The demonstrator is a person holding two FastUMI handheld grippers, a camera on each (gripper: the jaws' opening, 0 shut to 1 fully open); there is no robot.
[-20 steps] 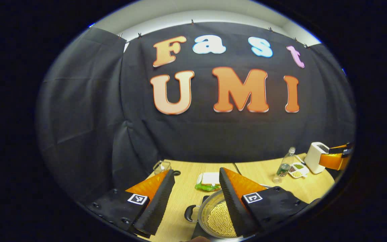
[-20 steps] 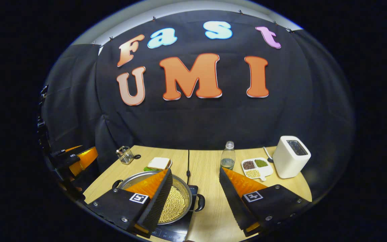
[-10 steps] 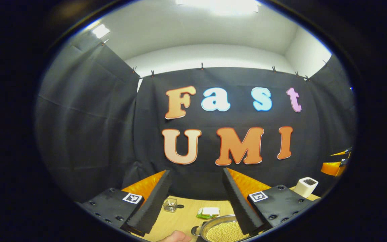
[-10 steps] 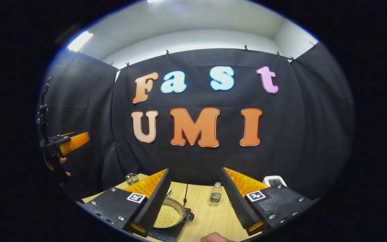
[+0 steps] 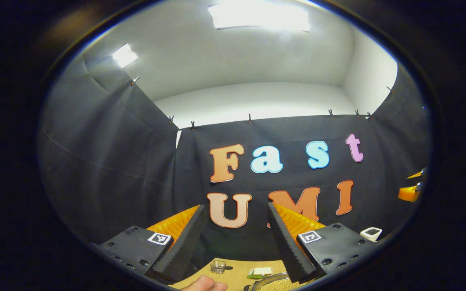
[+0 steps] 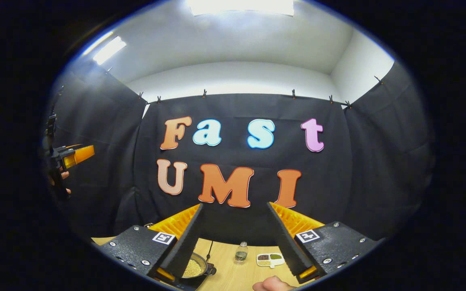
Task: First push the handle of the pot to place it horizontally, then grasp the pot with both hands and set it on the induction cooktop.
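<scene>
With both grippers, left (image 5: 235, 238) and right (image 6: 235, 238), wide open and empty, we judge the bean-filled steel pot (image 6: 194, 267), far below, delivered onto the black induction cooktop (image 6: 190, 281).

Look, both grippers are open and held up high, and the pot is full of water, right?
Not water. In the right gripper view the pot holds small yellow beans. The rest stands: the left gripper and the right gripper are open and raised above the table.

One pot (image 6: 193, 266), one bottle (image 6: 240, 252), one divided dish (image 6: 270, 259), one toaster (image 5: 370, 233).
</scene>
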